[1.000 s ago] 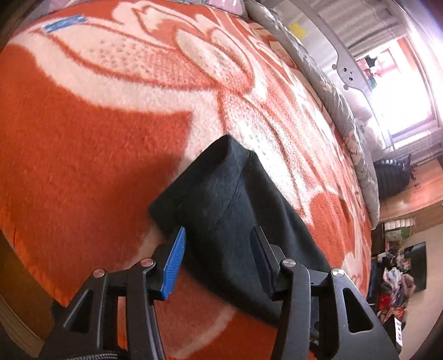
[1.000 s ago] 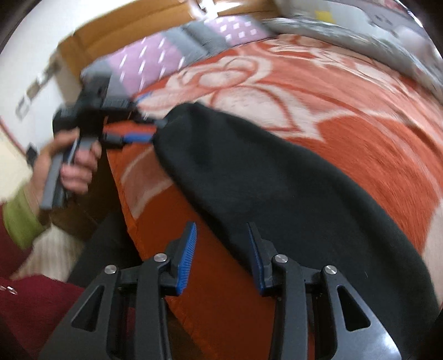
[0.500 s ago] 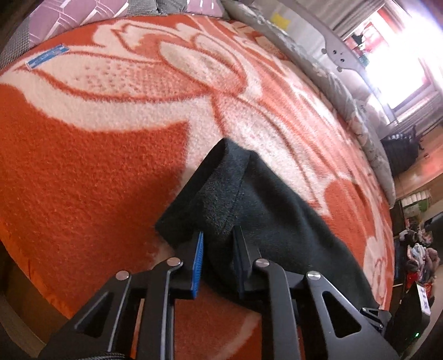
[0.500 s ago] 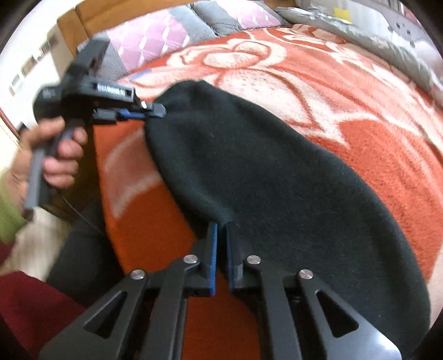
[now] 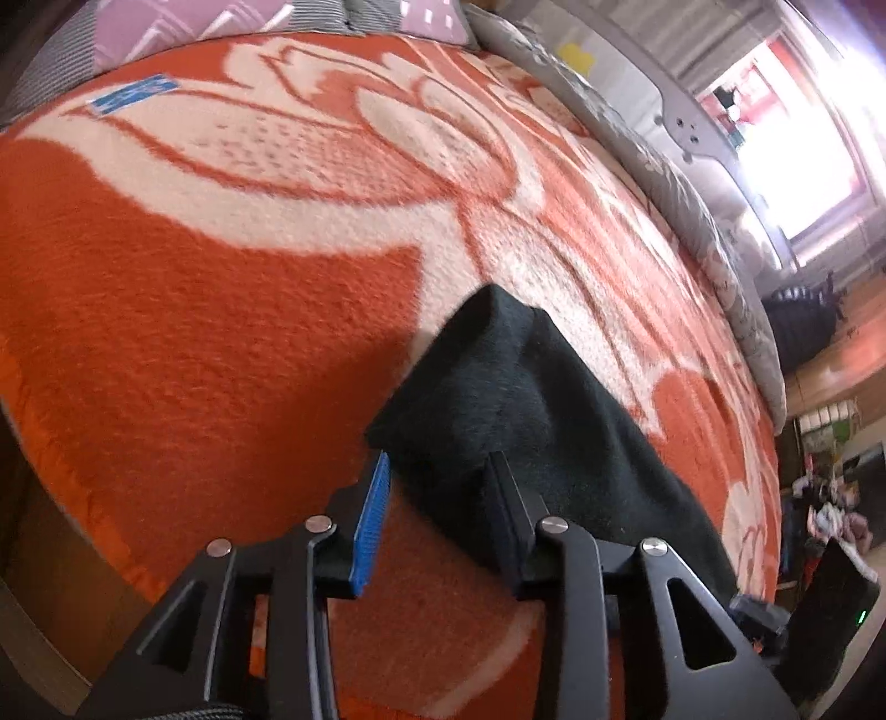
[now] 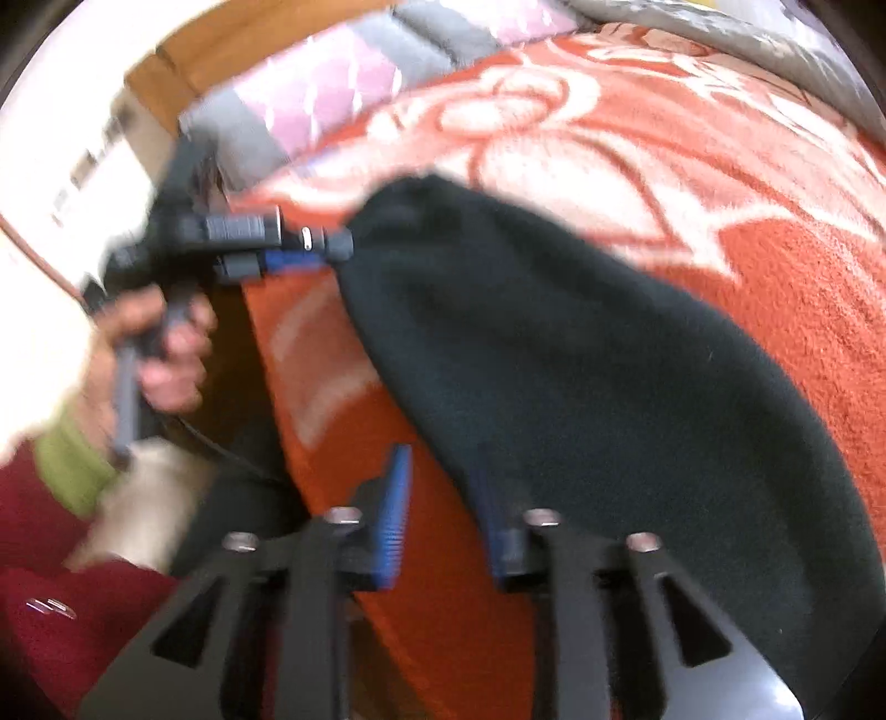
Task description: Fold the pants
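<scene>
Dark green-black pants [image 5: 531,421] lie folded lengthwise on an orange and cream blanket [image 5: 194,310]; they also show in the right wrist view [image 6: 581,360]. My left gripper [image 5: 437,487] is open, its jaws on either side of the near corner of the pants' end. My right gripper [image 6: 443,476] is open at the near long edge of the pants, the cloth just past its right finger. The left gripper shows in the right wrist view [image 6: 326,249], at the pants' far-left end, held by a hand [image 6: 166,354].
Purple and grey pillows [image 5: 232,22] lie at the head of the bed. A grey quilt [image 5: 692,210] runs along the far side. The blanket's near edge [image 5: 61,476] drops off by the left gripper. My red-sleeved arm [image 6: 66,531] is low left.
Half a second ago both grippers were closed on the pants' edge. Both have now opened and released the cloth, and each has pulled back slightly. The pants lie flat.
</scene>
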Demonstrator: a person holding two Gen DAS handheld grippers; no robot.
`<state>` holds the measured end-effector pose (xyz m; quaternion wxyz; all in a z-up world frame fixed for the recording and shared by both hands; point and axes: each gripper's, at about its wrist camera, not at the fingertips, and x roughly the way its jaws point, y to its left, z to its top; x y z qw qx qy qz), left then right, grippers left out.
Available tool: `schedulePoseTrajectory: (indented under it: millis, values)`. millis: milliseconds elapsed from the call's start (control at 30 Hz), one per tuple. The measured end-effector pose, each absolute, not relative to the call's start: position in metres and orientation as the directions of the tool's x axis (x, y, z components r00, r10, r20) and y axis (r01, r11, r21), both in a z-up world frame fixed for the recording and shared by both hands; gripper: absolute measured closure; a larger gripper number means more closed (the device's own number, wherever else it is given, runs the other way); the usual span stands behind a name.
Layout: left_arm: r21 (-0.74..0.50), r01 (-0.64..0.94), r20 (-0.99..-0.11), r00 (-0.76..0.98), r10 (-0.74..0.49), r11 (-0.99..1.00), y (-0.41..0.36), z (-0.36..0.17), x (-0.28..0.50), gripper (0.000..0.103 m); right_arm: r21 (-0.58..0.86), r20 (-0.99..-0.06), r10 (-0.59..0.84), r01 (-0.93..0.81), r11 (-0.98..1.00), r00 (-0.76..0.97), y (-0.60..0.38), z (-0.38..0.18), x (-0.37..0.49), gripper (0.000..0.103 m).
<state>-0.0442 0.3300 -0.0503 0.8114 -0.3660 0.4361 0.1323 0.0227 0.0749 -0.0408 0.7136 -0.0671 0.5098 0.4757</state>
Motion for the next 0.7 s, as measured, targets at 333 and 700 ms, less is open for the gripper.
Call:
schedulePoseTrajectory:
  millis: [333,700]
  values:
    - [-0.533,-0.566,-0.81,0.556,-0.186,0.629,0.331,-0.069,-0.045,0.051,0.398,-0.842,0.529,-0.535,0.745,0.11,0.055,-0.071,0.169,0.051]
    - [-0.521,-0.55,-0.81,0.56,-0.174,0.653,0.323,-0.086,-0.018,0.063,0.241,-0.926,0.377,-0.731,0.638,0.024,0.1,-0.1,0.134,0.082]
